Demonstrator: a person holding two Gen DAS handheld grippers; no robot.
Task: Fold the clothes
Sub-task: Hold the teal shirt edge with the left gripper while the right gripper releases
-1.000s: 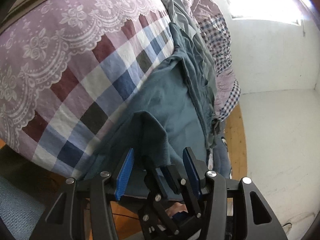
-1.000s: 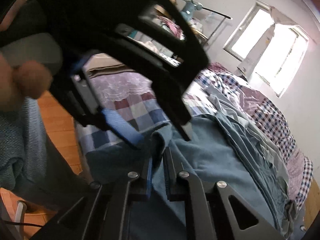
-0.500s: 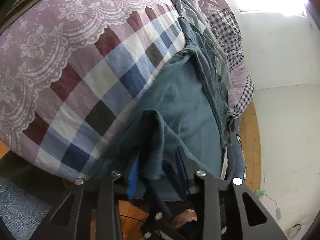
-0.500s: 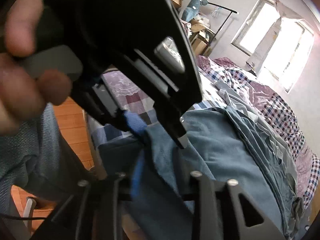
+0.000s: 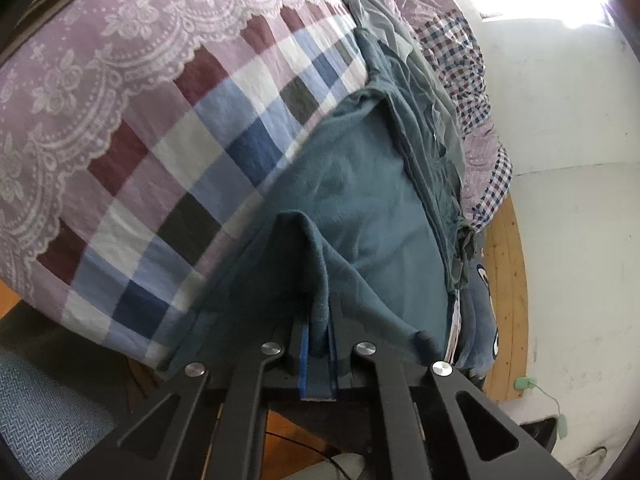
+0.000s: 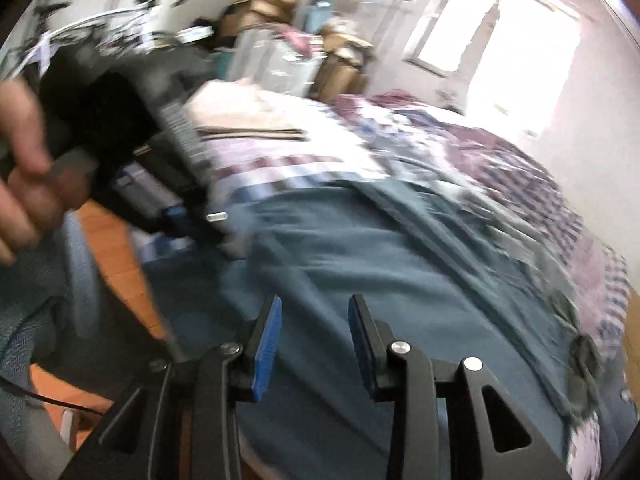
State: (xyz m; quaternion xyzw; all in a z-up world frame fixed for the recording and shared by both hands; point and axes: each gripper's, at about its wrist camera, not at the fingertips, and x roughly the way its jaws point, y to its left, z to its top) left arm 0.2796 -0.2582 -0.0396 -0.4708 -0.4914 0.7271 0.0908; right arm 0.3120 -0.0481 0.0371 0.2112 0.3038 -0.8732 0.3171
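On the checked bedspread point(image 5: 224, 120), left gripper point(image 5: 319, 332) pinches teal garment point(image 5: 360, 216); right gripper point(image 6: 314, 320) released.

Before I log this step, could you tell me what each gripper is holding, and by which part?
The left gripper pinches a raised fold at the near edge of the teal garment. The right gripper is open, holding nothing.

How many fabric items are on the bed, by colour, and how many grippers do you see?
Teal garments: 1, the teal garment, its edge pinched in the left gripper
Grey garments: 1, the grey garment beyond it
Checked bedding: 1, the patchwork quilt underneath
Grippers: 2, counting the right gripper, with nothing between its fingers
Total: 5
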